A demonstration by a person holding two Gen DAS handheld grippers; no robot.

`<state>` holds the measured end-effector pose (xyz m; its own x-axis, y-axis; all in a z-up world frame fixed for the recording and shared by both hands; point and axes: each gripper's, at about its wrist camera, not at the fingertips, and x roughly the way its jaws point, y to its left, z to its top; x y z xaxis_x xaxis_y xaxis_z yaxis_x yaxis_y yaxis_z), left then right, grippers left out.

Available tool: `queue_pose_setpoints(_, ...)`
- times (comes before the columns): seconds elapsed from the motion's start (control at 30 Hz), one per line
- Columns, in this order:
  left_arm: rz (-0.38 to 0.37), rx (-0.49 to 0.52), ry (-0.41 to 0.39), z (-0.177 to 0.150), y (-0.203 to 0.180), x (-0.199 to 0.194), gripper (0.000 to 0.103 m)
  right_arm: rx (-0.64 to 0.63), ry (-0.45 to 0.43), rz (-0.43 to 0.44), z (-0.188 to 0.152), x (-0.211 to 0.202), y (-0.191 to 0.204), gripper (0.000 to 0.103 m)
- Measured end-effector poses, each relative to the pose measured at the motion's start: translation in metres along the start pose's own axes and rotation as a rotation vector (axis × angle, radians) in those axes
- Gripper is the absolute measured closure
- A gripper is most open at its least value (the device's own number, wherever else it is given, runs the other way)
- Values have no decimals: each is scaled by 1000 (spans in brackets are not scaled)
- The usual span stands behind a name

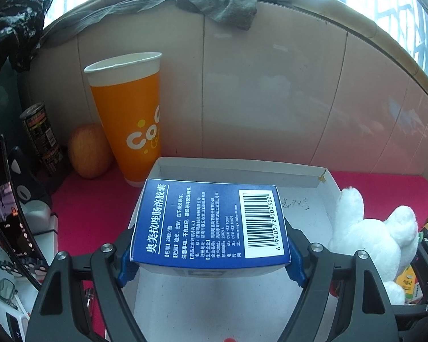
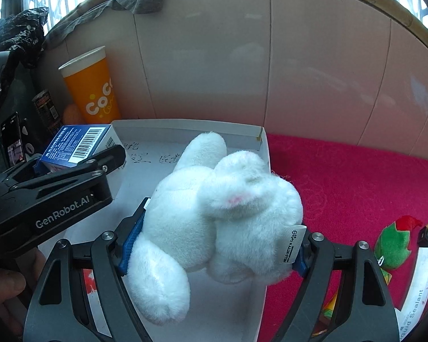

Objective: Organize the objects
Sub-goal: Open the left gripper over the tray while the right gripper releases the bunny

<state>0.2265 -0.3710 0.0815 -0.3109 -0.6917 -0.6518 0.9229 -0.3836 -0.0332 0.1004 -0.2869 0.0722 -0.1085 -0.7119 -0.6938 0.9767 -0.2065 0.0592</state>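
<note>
Over the white tray [image 1: 314,175] on the red cloth [image 1: 91,199], both tongs are carrying loads. Left gripper [image 1: 209,265] is clamping the blue medicine box [image 1: 205,222] by its sides, barcode facing up, hanging above the tray's left end. Right gripper [image 2: 212,252] is squeezing the white plush toy [image 2: 214,213] between its blue pads, holding it above the tray's middle, just beside the box. Behind the tray, an orange paper cup [image 1: 131,114] is standing against the beige wall, an apple [image 1: 88,151] and a dark can [image 1: 41,136] sitting alongside.
</note>
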Motion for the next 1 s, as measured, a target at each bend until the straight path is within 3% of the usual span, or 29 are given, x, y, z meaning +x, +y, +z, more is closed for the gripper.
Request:
queue_pose_setpoints(0.23, -24, -19, 34, 3, 1, 10, 21, -6, -9, -10, 6, 5, 2, 19)
queue_pose_setpoints(0.3, -38, -31, 48, 2, 2, 12, 19, -11, -2, -4, 5, 6, 4, 14)
queue_pose_setpoints(0.33, -37, -36, 55, 0, 3, 12, 14, -19, -3, -5, 4, 5, 6, 12)
queue_pose_setpoints(0.37, -33, -40, 49, -1, 3, 10, 0, -33, -11, -8, 3, 2, 8, 7)
queue_pose_setpoints(0.43, -9, -43, 10, -2, 3, 0, 0, -67, -43, -2, 0, -7, 12, 0)
queue_pose_setpoints(0.7, -10, -97, -160, -4, 8, -69, 0, -137, -162, 6, -15, -60, 20, 0)
queue_pose_setpoints(0.87, -90, -113, -237, -21, 3, -109, 0, -94, -185, 30, -35, -94, 2, 0)
queue_pose_setpoints(1.0, -148, -122, -244, -41, -3, -125, 0, -27, -201, 24, -50, -118, -25, 0)
